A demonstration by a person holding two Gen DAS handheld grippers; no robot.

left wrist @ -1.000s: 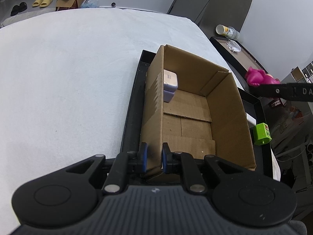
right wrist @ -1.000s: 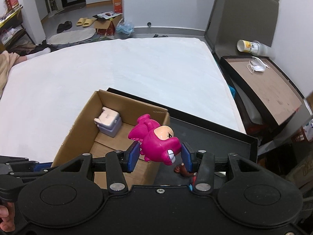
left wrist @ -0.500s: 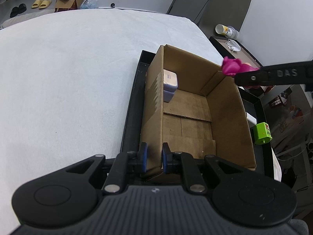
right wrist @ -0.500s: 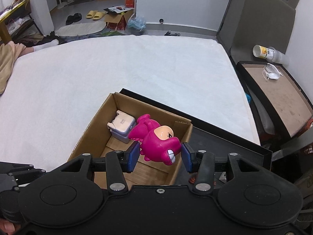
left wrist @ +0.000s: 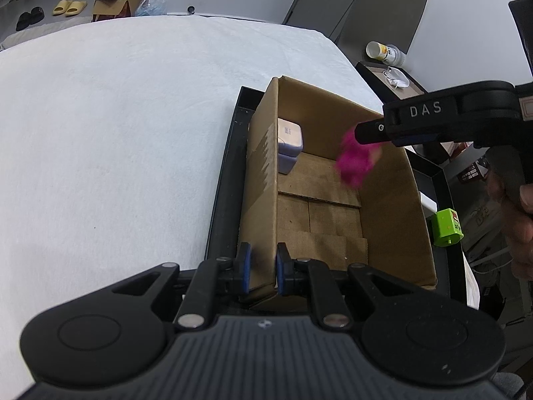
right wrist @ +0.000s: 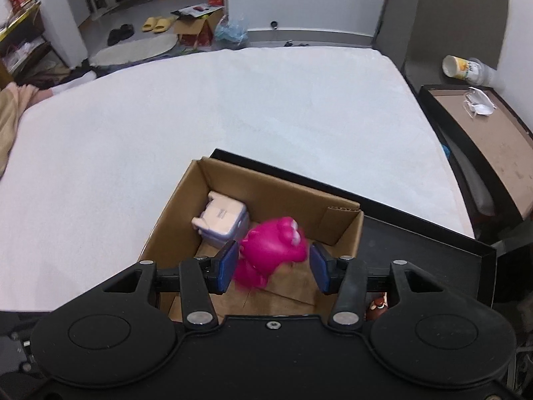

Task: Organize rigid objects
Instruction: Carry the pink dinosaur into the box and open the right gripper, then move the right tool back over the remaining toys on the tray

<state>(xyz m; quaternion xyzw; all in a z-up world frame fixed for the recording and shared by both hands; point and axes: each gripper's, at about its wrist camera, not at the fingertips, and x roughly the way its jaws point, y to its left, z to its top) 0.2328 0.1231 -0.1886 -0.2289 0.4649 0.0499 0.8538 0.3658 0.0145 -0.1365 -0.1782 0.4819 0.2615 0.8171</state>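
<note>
An open cardboard box [left wrist: 389, 200] [right wrist: 336, 215] stands in a black tray [left wrist: 223, 180] [right wrist: 416, 243] on the white bed. A pale lilac block toy [left wrist: 289, 143] [right wrist: 221, 221] lies in its far corner. My left gripper [left wrist: 261, 268] is shut on the box's near left wall. My right gripper [right wrist: 271, 263] is open above the box. A blurred pink toy figure [right wrist: 271, 248] [left wrist: 356, 160] is falling between its fingers, free of the pads.
A green block [left wrist: 448, 226] lies in the tray to the right of the box. A small brown figure [right wrist: 376, 306] sits in the tray by my right gripper. A dark side table [right wrist: 483, 126] with a mask and cup stands beyond the bed's right edge.
My right gripper moved left over the box and opened. The pink toy left its pads and is dropping into the box. The left gripper kept its hold.
</note>
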